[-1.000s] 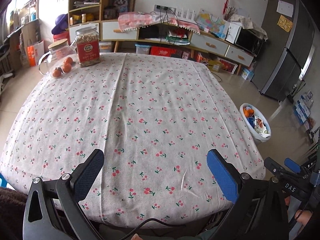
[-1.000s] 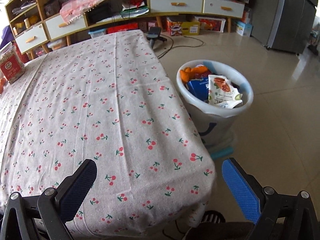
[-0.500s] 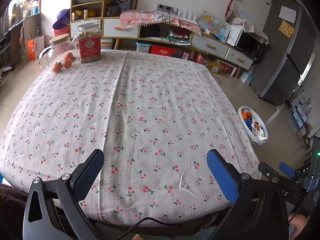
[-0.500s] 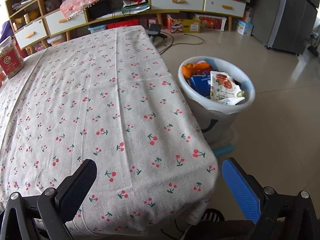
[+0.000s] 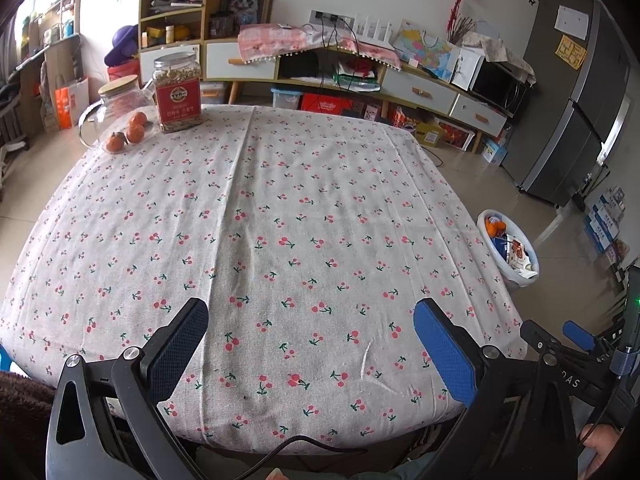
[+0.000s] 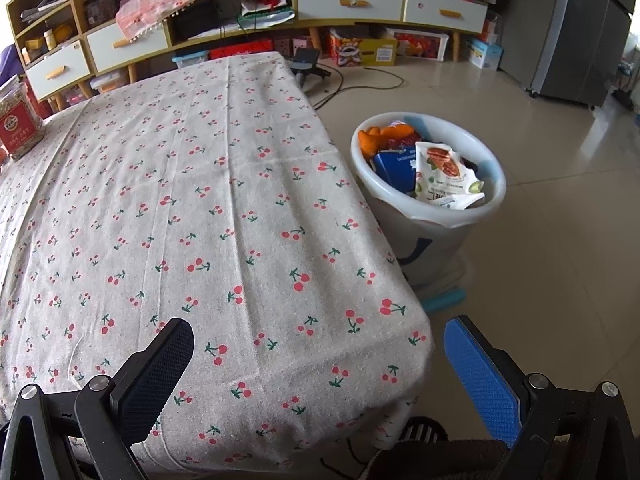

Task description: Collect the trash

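A white bin [image 6: 486, 204] stands on the floor right of the table and holds trash: a white snack packet [image 6: 440, 174], a blue carton [image 6: 394, 166] and orange peel [image 6: 374, 136]. The same bin [image 5: 524, 276] shows small at the right in the left wrist view. My left gripper [image 5: 311, 344] hangs open over the near edge of the cherry-print tablecloth [image 5: 280, 216], nothing between its fingers. My right gripper [image 6: 320, 364] is open too, above the table's near right corner [image 6: 400, 320], empty.
At the far left corner stand a red-labelled jar [image 5: 178, 92], a glass jar with a wooden lid [image 5: 120, 100] and oranges [image 5: 128, 134]. A low sideboard [image 5: 400, 84] and a grey fridge [image 5: 576, 92] line the back. Cables and a stand [image 6: 308, 66] lie on the floor.
Both grippers have drawn back and risen a little, so more of the table and bin is in view. Both stay open and empty.
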`<state>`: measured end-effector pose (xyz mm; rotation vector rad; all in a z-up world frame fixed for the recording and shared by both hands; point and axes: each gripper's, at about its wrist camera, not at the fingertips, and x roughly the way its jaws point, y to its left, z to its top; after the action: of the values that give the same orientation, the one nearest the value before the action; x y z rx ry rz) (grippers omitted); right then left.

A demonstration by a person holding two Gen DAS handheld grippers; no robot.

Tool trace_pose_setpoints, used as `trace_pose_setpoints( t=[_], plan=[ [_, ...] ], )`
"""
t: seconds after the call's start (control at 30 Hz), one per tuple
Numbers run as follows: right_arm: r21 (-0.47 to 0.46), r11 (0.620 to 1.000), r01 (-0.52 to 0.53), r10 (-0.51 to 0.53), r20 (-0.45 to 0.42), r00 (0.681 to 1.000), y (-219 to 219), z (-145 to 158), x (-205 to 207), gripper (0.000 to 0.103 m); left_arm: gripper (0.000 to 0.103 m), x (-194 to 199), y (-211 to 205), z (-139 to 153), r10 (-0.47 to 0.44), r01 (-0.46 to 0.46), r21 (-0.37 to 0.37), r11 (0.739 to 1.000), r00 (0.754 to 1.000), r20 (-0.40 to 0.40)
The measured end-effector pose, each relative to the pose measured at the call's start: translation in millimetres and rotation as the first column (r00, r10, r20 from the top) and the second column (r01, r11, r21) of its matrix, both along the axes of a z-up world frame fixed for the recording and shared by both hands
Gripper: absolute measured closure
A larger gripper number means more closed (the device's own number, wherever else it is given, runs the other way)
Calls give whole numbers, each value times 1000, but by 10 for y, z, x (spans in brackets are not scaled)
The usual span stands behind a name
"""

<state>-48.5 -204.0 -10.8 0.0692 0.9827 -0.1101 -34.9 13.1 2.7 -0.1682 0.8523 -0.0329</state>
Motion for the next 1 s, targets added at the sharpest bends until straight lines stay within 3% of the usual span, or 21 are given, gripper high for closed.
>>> trace_pose_setpoints(
  t=[1.0],
  plan=[
    [-15, 1000, 25, -24, 32, 999, -44, 54, -10, 0, 0, -64, -13, 81, 43, -45, 60, 997, 998, 42]
  ],
)
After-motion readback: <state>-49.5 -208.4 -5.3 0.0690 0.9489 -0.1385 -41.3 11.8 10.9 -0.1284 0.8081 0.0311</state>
